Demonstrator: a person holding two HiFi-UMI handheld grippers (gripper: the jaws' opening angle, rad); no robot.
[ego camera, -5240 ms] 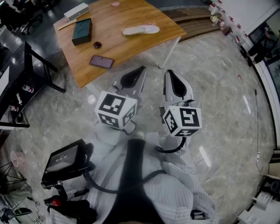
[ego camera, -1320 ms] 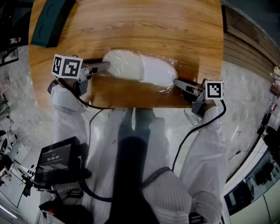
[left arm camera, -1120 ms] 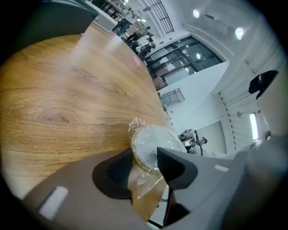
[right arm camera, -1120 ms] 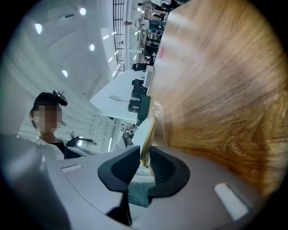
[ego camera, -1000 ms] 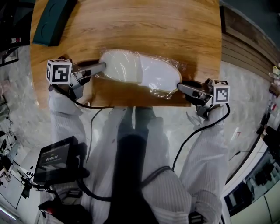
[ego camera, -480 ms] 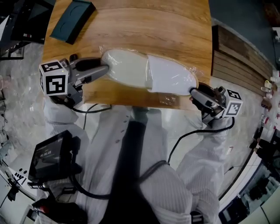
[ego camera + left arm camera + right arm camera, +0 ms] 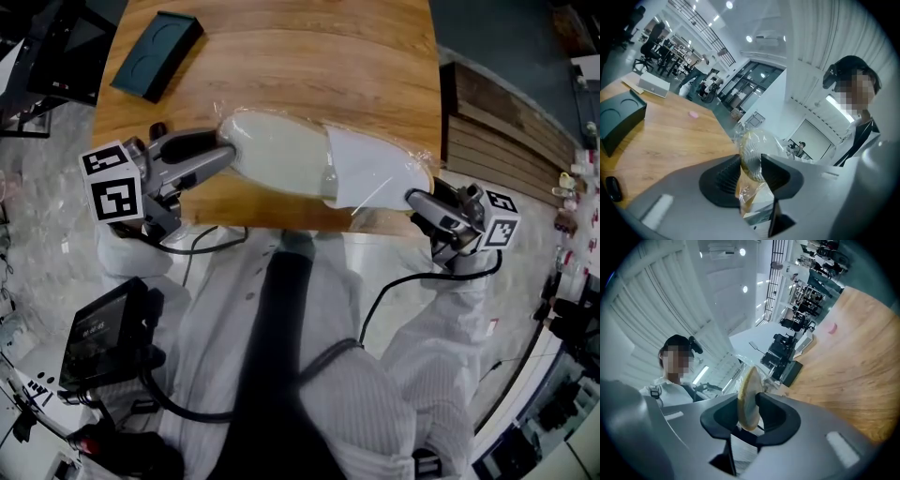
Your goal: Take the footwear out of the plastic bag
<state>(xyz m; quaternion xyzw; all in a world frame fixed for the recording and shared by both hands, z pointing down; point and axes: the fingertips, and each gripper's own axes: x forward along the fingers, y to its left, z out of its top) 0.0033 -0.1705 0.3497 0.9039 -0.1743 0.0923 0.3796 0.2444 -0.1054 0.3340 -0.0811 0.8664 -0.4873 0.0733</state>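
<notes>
One wooden table (image 7: 281, 56) is seen under a white slipper (image 7: 281, 155), which is held over the near edge, wrapped in a clear bag (image 7: 424, 161). One end is pinched by the left gripper (image 7: 228, 153), its jaws just closing tighter on it. The other is clamped by the right gripper (image 7: 412, 198), its jaws just widened around it. A dark box (image 7: 150, 56) is seen behind.
</notes>
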